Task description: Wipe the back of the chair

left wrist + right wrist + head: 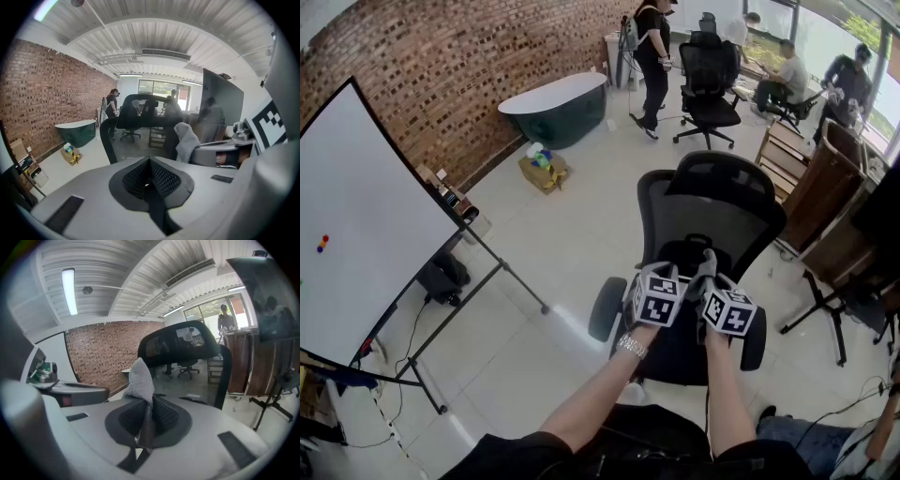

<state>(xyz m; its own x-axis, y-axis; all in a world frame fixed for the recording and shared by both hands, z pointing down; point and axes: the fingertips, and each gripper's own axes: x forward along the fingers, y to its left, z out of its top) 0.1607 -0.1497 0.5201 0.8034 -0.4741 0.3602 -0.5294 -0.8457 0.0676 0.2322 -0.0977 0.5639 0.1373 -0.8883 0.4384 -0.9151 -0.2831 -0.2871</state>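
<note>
A black mesh office chair [712, 211] stands on the pale tiled floor [553, 253], directly in front of the person. Both tongs are held side by side over the lower part of its back. The right tongs [705, 281] are closed on a gray knitted cloth [139, 380], whose free end sticks up past the tips toward the chair's headrest [180, 341]. Whether the cloth touches the mesh cannot be told. The left tongs [667, 274] are pressed together with nothing between them. Each pair carries a cube with black-and-white square patterns [656, 300]. A whiteboard [356, 216] on a stand is at the left, and a dark green bathtub [555, 105] sits against the brick wall [441, 66] farther back.
</note>
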